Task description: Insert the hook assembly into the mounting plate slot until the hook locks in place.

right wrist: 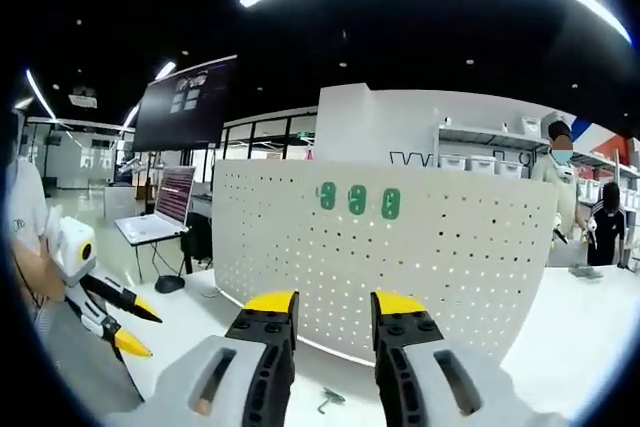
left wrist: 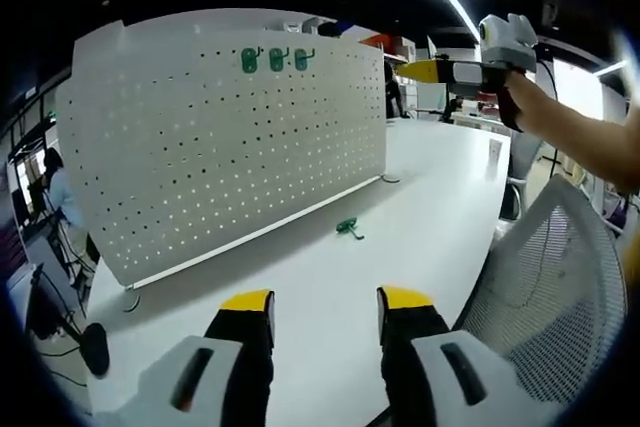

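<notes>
White tabletop point(left wrist: 330, 277) carries an upright white pegboard panel point(left wrist: 220, 137), the mounting plate, standing on its long edge with rows of small holes across its face. Three green hooks point(left wrist: 276, 59) hang side by side near the panel's top edge; in the right gripper view the same three point(right wrist: 358, 199) sit high on the panel point(right wrist: 400, 247). One loose green hook point(left wrist: 348, 228) lies flat on the table just in front of the panel's lower edge, apart from both grippers; in the right gripper view it shows as a small piece point(right wrist: 330, 402) between the jaws, low down.

Left gripper point(left wrist: 328, 309) hovers over the table with its yellow-tipped jaws spread wide and nothing between them. Right gripper point(right wrist: 322, 309) faces the panel, jaws likewise parted and empty; it also appears held up in a hand at the upper right of the left gripper view point(left wrist: 412, 71).

No brand or label writing can be read. A mesh chair back point(left wrist: 550, 277) stands beside the table, and an open laptop point(right wrist: 160, 212) sits on a desk behind.
</notes>
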{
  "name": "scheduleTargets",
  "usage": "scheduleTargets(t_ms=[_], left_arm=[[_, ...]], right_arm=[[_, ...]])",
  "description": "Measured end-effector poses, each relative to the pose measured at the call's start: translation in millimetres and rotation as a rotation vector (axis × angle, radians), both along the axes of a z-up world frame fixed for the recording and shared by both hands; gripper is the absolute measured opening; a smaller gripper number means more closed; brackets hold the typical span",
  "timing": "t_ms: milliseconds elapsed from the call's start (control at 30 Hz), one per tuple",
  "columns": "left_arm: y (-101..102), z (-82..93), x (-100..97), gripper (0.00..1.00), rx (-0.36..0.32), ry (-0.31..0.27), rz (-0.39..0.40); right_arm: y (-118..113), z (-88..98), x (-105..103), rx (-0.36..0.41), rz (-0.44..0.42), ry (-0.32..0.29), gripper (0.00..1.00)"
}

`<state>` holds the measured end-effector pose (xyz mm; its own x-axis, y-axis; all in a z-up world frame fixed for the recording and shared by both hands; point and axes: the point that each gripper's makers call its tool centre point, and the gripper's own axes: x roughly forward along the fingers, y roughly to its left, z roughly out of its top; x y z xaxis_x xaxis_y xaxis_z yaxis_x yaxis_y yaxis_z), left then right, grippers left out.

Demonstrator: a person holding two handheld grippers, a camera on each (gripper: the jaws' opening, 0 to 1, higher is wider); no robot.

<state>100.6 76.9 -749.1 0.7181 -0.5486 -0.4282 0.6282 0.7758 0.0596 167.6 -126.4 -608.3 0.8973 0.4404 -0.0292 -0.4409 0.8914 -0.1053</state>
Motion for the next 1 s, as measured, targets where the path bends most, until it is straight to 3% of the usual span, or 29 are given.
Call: scheduleTargets(t_ms=[300,633,1000], left_arm=[[1.4,4.0,-0.3,0.42,0.001,-0.006,0.023],[-24.4,11.6,5.6,0.42,-0.006,-0.018,-0.016],[-51.9,10.1,12.2,0.42,-0.001,-0.010,-0.078]], right_arm=[[0.1,-5.2,-11.2,0.005,0.048,0.025,0.28],[-17.9,-28.6,-26.1,0.029,0.049,0.090,0.31],[-37.1,-40.1,-41.4,0.046,0.029,0.127,0.32]])
